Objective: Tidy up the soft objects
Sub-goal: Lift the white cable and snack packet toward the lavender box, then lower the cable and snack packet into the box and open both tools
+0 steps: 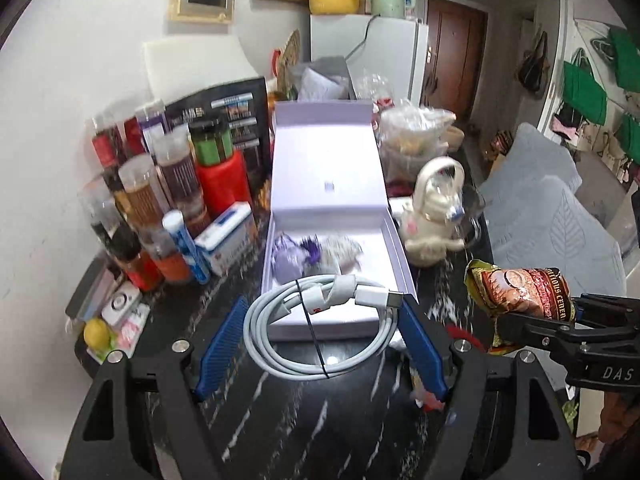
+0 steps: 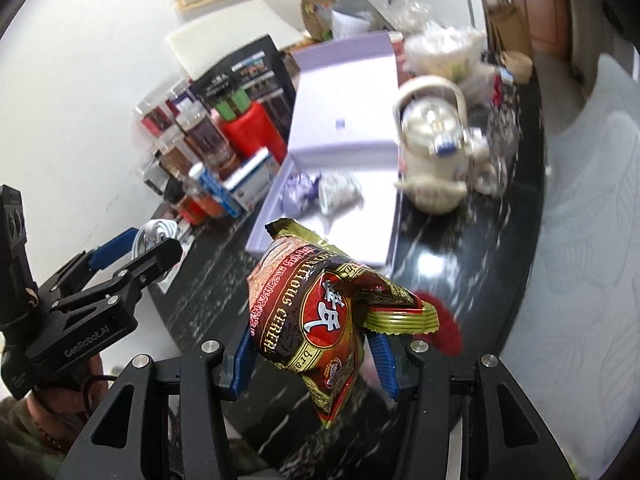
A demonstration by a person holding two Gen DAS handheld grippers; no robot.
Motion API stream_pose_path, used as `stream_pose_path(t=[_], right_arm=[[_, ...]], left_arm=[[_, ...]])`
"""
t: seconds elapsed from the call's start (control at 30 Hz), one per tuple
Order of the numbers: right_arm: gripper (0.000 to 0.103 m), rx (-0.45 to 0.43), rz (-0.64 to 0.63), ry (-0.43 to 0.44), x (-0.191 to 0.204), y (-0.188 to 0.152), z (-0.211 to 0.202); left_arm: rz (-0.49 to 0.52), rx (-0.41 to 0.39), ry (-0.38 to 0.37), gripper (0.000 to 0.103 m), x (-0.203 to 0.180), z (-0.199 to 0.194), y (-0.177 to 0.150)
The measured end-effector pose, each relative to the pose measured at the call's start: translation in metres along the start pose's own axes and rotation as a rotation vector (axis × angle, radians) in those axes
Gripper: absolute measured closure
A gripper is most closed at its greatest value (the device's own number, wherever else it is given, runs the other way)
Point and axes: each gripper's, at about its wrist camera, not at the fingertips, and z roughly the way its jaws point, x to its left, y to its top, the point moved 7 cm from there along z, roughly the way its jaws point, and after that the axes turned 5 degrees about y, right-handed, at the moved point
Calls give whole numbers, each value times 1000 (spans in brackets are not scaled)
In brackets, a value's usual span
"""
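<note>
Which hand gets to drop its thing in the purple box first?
Probably left. The left gripper holds the coiled white cable right at the box's front edge; the right gripper's cereal packet hangs off to the side.

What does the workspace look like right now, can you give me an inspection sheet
Surface: black marbled tabletop.
Job's things: open lilac box holding two pouches; coiled white cable; cereal packet.
Clutter: bottles and jars left of box; white teapot right of it.
Grippers: left hand-held gripper around the coiled cable, grip unclear; right hand-held gripper shut on the packet.
Cables: only the coiled one.
Surroundings: fridge, brown door, grey cushioned seat.
</note>
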Motion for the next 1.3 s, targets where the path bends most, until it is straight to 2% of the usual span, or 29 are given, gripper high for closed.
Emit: stream_pose_path(t=[0.3,0.57,0.9,1.3], right_arm=[[54,-63,-110,-12,19,56,3],[54,-72,-142,-16,23,93,24],[54,-30,-131,-43,9,107,77],[54,35,-91,-93,-22,100,142]], left_arm=[[-20,-60,17,26,13,19,46],[-16,-41,15,26,18,55,64],[20,56,0,26,15,115,55],[82,171,2,26,9,185,29]])
